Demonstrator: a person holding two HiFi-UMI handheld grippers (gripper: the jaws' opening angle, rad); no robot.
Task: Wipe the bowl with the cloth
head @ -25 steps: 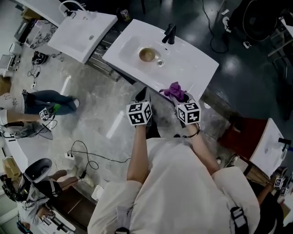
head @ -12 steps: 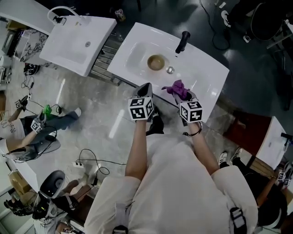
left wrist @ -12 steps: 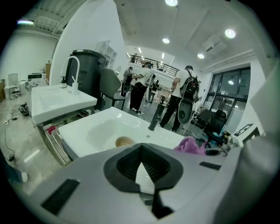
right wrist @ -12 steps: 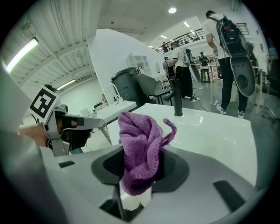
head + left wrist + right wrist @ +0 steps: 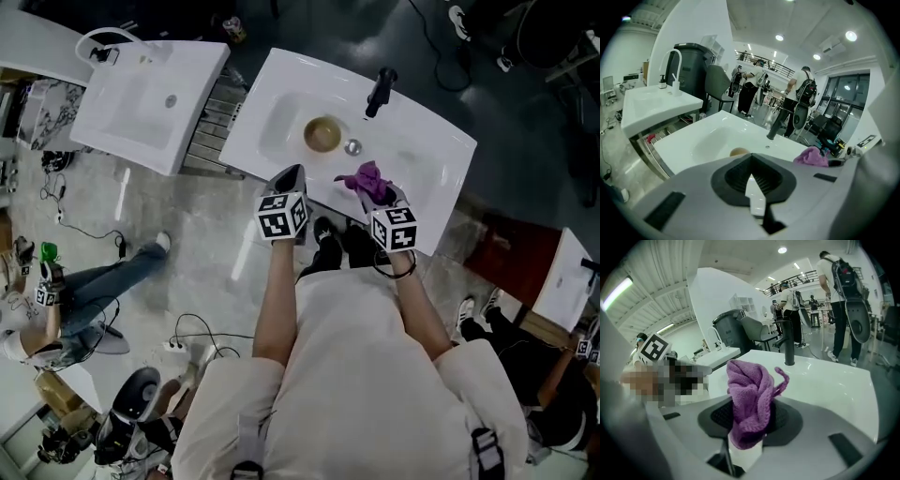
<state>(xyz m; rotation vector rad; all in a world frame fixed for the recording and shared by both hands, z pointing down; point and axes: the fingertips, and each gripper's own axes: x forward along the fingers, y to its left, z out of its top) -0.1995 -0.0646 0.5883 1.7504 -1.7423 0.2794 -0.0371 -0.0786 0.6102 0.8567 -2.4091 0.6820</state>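
Observation:
A small tan bowl point(image 5: 322, 134) sits in the basin of a white sink point(image 5: 412, 192), beside the drain point(image 5: 353, 146). The bowl's rim point(image 5: 738, 151) peeks above my left gripper's body in the left gripper view. My left gripper point(image 5: 292, 176) hovers at the sink's near edge, shut and empty point(image 5: 751, 180). My right gripper point(image 5: 373, 192) is over the sink's near rim, shut on a bunched purple cloth point(image 5: 367, 181). The cloth point(image 5: 751, 399) stands up from between the jaws in the right gripper view, and it also shows at the right point(image 5: 814, 156) of the left gripper view.
A black faucet point(image 5: 378, 92) stands at the sink's back edge. A second white sink point(image 5: 141, 89) with a white faucet lies to the left. Cables point(image 5: 187, 333) trail on the marble floor. A seated person point(image 5: 84, 291) is at the left. People stand in the background point(image 5: 839, 301).
Both grippers moved forward to the sink's near edge, the left more than the right. The purple cloth stayed held. The person at left shifted lower in the head view.

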